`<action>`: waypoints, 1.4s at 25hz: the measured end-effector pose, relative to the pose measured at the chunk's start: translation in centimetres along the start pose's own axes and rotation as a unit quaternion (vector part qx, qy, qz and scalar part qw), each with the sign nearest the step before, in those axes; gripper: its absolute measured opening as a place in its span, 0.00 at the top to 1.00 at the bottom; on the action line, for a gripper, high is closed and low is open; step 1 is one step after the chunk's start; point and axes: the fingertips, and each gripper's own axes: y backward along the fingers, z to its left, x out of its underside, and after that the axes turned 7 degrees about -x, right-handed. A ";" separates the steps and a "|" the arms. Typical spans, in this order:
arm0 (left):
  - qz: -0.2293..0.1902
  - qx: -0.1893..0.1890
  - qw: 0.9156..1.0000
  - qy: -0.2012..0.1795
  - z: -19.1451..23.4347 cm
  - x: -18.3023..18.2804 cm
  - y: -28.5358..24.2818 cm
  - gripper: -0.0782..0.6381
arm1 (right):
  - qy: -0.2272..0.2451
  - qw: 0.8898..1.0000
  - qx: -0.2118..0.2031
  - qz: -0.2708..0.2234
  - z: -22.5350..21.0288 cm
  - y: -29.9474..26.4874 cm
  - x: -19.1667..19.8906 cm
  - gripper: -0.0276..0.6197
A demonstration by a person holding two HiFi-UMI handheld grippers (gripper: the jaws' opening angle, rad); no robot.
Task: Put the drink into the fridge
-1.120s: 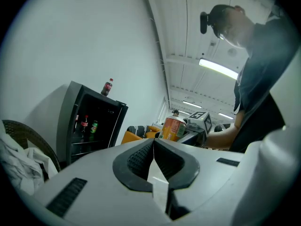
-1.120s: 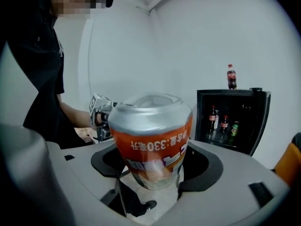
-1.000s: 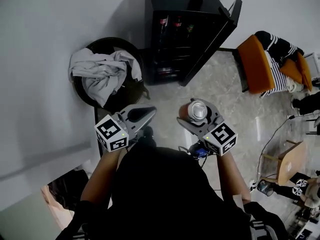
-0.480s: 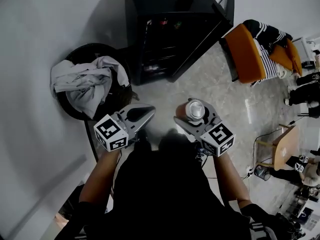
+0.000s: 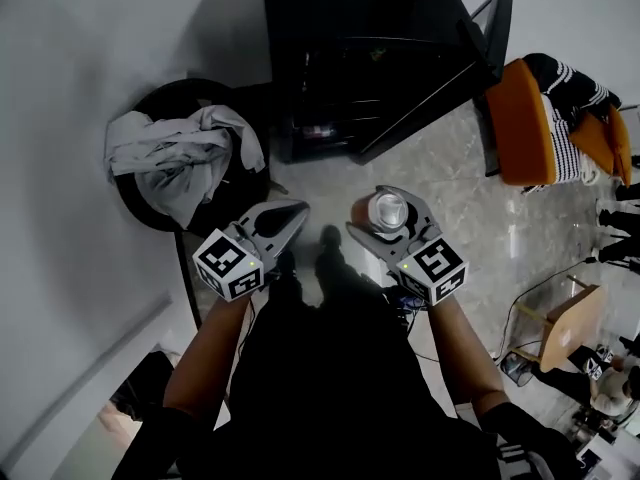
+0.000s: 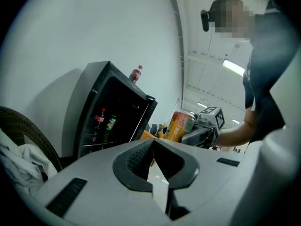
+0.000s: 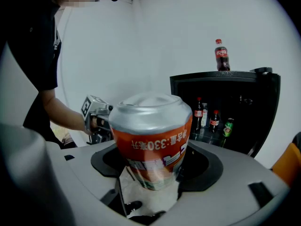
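Note:
My right gripper (image 5: 389,202) is shut on an orange drink can (image 5: 388,211) with a silver top, held upright; the can fills the right gripper view (image 7: 153,135). My left gripper (image 5: 296,211) is shut with nothing in it, its jaws pressed together (image 6: 153,142). Both hang over the floor in front of a black fridge (image 5: 350,68) whose door (image 5: 478,43) stands open to the right. Inside, several bottles (image 7: 214,119) stand on a shelf. A cola bottle (image 7: 221,54) stands on top of the fridge. The can (image 6: 179,125) also shows in the left gripper view.
A dark round basket (image 5: 165,203) with grey-white clothes (image 5: 185,153) stands left of the fridge by the white wall. An orange chair (image 5: 525,123) with a striped cloth is at the right. A wooden stool (image 5: 565,323) and cables lie at the lower right.
The head view has swung a little, so the fridge and the basket shift in the picture. Both grippers keep the same pose, and the can stays in the right one.

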 end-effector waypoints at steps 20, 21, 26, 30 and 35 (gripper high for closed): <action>-0.054 -0.202 0.978 -0.023 12.5 1.2 -12.4 0.88 | 0.065 0.996 -0.016 -0.066 -16.5 -13.2 1.3 0.48; -0.054 -0.204 0.977 -0.028 13.3 1.4 -12.8 0.88 | 0.071 0.995 -0.011 -0.067 -17.4 -14.1 1.4 0.48; -0.055 -0.223 0.972 -0.048 15.8 2.3 -15.3 0.88 | 0.089 0.992 -0.001 -0.086 -20.8 -17.2 1.1 0.48; -0.060 -0.260 0.963 -0.045 17.8 3.1 -16.7 0.88 | 0.085 0.990 0.018 -0.109 -23.8 -18.9 0.9 0.48; -0.061 -0.273 0.959 -0.047 19.0 3.1 -18.6 0.88 | 0.074 0.992 0.026 -0.101 -26.7 -22.1 1.9 0.48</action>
